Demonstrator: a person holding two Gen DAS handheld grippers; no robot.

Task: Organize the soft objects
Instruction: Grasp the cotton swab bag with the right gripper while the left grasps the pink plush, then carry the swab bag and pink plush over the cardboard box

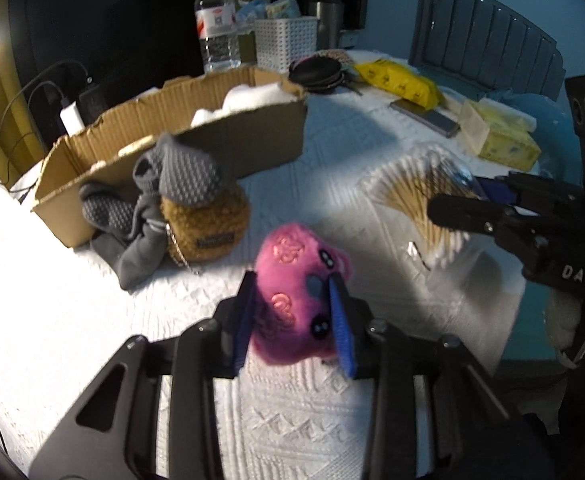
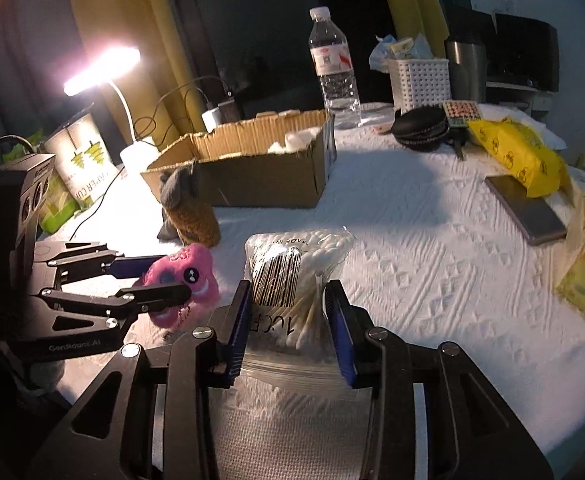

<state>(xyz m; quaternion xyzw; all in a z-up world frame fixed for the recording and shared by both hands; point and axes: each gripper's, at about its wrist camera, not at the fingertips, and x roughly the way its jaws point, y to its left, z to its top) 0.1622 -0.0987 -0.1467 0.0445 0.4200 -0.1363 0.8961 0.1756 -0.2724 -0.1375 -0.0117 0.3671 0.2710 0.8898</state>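
Fuzzy pink plush toy with dark button eyes (image 1: 296, 304), pinched between the blue pads of the left gripper (image 1: 292, 320), jaws closed on its sides; seemingly lifted just off the white textured tablecloth (image 1: 332, 168), well short of the open brown cardboard box (image 1: 196, 128). Just to the right of the plush, clear plastic bag of wooden-stemmed cotton swabs (image 2: 296, 280), squeezed between the blue pads of the right gripper (image 2: 290, 316), jaws closed on its lower half. Between plush and box, tan fleecy pouch with a chain (image 1: 208, 224), draped with grey knitted gloves (image 1: 180, 176), leaning against the box wall. Inside the box, white fluffy wadding (image 1: 252, 98). Behind the box, clear water bottle (image 1: 216, 20) and white woven basket (image 1: 286, 42); far to the right of the box, black zipped case (image 2: 420, 126), yellow plastic packet (image 2: 520, 152), flat grey device (image 2: 526, 210).

Risks, as a judgement: plush gripped only through springy pile, so liable to squirm out on a fast swing toward the box; slippery bag apt to slide through the pads or burst its seal under more squeeze; both grippers near each other, so collision possible on converging at the box; pouch and gloves easily knocked over on the way.

Legible writing: "DAS" on the right gripper body, "GenRobot.AI" on the left gripper body, "PAPER CUP" on a sleeve by the lamp (image 2: 104, 64); barcode and partly legible "MADE IN" on the swab bag.
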